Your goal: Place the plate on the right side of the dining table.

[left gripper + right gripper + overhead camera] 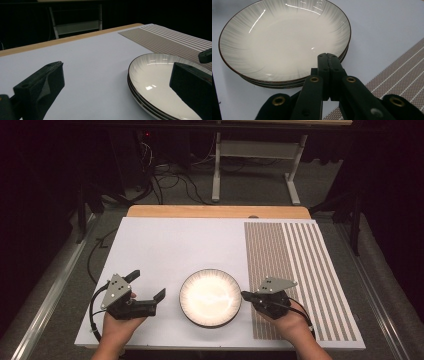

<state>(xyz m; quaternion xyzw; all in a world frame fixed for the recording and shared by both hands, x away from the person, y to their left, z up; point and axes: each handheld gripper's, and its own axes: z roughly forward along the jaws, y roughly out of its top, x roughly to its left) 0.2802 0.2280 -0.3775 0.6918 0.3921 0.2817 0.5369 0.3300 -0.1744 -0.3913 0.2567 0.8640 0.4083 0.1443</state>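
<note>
Plates (210, 297), stacked, glazed, slick, breakable: right gripper (245, 295), jaws pressed together, noses the rim; left gripper (148, 285) spread wide.

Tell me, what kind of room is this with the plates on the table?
Probably a lab or workshop set up for recording, not a kitchen or dining room. The stacked plates sit on a white board beside a striped mat, cables trail over the carpet behind, and the surroundings are dark.
</note>
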